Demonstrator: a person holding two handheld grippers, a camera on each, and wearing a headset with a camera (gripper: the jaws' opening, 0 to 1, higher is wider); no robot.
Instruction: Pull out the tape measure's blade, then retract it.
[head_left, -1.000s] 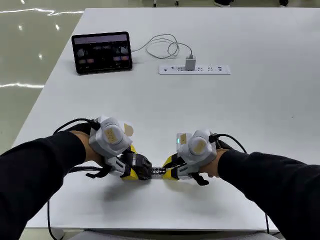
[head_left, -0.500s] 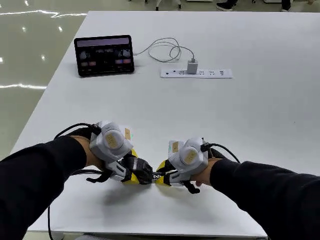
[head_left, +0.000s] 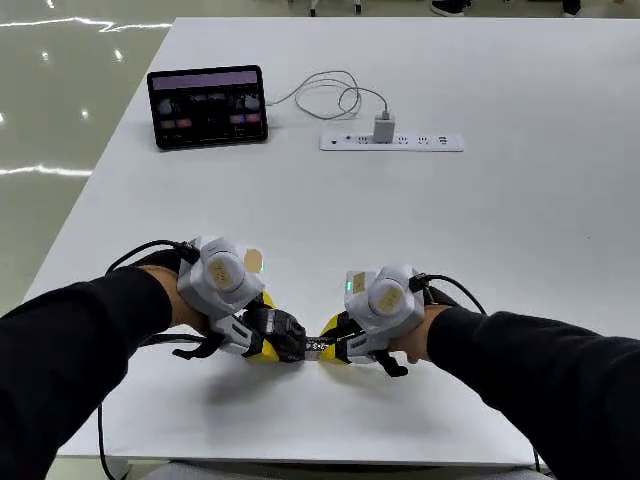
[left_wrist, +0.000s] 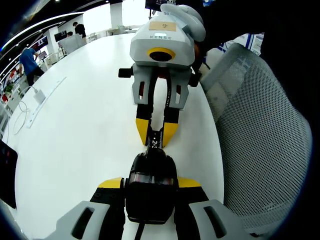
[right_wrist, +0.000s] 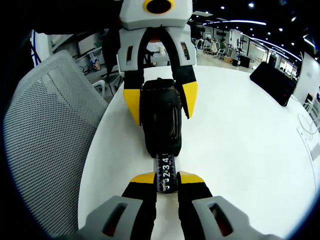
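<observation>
Tape measure (head_left: 279, 333) sits right at the near edge of the white counter (head_left: 420, 230), caught between the two sets of tongs. Both forearms, in dark sleeves, come in low from either side and angle inward, so the hands face each other almost nose to nose. The left tongs (left_wrist: 150, 183) are clamped on the black case (right_wrist: 160, 117), one yellow-tipped jaw on each flank. The right tongs (right_wrist: 166, 179) are closed on the blade (right_wrist: 165, 172), with the numerals 2, 3 and 4 readable just ahead of the tips.

Only a short stretch of blade is out. It runs flat and low over the counter, across the person's front from left to right, roughly parallel to the near edge. The mouth of the case points towards the right tongs.

Further back, a tablet (head_left: 207, 104) stands propped up. A power strip (head_left: 391, 141) with a white cable (head_left: 325, 92) lies well apart from the action.
</observation>
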